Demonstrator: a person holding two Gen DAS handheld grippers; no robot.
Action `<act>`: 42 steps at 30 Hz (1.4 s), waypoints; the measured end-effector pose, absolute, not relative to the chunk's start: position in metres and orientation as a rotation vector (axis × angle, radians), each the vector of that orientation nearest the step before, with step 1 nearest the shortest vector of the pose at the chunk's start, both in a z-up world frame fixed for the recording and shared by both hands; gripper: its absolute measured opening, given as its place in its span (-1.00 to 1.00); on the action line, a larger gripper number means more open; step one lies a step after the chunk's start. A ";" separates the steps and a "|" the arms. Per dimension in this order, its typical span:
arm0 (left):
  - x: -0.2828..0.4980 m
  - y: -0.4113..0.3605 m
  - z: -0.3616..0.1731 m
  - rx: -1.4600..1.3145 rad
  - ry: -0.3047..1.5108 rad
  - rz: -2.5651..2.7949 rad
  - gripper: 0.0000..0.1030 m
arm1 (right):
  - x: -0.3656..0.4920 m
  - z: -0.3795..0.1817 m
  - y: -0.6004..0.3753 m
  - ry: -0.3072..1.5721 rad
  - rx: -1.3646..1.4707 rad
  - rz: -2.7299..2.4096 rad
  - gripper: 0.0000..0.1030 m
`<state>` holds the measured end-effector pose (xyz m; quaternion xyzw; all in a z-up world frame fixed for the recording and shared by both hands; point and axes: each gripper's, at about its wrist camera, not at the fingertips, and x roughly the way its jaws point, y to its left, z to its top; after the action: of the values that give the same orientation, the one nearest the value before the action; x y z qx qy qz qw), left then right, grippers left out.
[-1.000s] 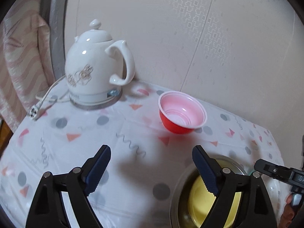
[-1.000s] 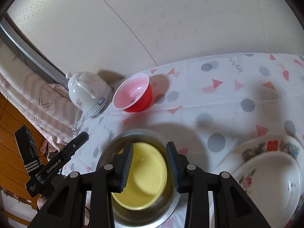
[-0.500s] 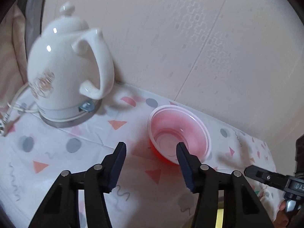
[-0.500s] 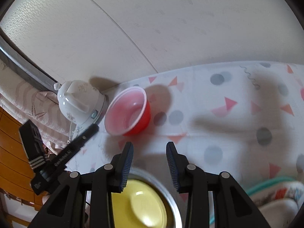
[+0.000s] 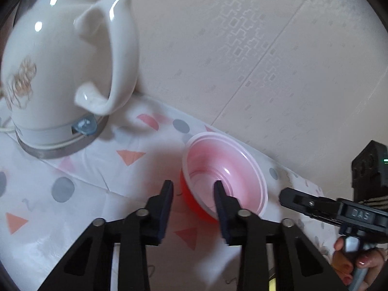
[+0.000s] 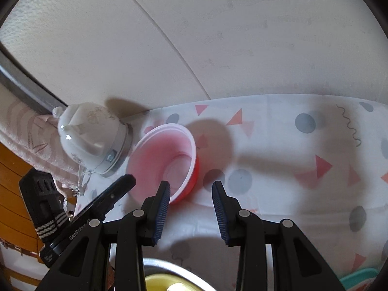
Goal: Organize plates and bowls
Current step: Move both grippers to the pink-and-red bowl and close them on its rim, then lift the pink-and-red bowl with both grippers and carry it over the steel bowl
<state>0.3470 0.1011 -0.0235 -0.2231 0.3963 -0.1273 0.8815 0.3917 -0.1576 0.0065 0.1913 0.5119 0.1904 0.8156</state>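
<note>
Two grippers we hold over patterned tablecloth [image 6: 278,145]. Left gripper [image 5: 194,191] jaws closing astride near rim of red bowl [image 5: 225,174], one finger inside, one outside; whether pads press it we cannot tell. Bowl sits beside white kettle [image 5: 65,65], near wall. Right gripper [image 6: 190,192] jaws narrow, nothing between them.

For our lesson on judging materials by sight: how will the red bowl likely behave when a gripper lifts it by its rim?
The red bowl looks thin-walled and plastic, so it is probably light and may flex where pinched. It appears empty, so it should tip or slide easily on the tablecloth. The left gripper is closing across the near rim; a one-sided hold will likely let it tilt.
</note>
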 end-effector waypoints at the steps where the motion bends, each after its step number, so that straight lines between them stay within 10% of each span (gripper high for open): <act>1: 0.348 0.103 -0.025 -0.479 0.831 -0.274 -0.43 | 0.394 0.004 -0.157 1.099 0.412 0.405 -0.29; 11: 0.354 0.096 -0.031 -0.446 0.839 -0.284 -0.56 | 0.407 -0.013 -0.145 1.143 0.429 0.419 -0.30; 21: 0.350 0.091 -0.028 -0.387 0.807 -0.279 -0.78 | 0.407 -0.016 -0.140 1.137 0.409 0.427 -0.75; 42: 0.320 0.091 0.004 -0.375 0.636 -0.339 -0.84 | 0.353 0.021 -0.156 1.011 0.473 0.427 -0.77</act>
<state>0.3198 0.0914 0.0042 -0.1825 0.3095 -0.1650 0.9185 0.3534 -0.1565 0.0207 0.2226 0.4758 0.2012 0.8268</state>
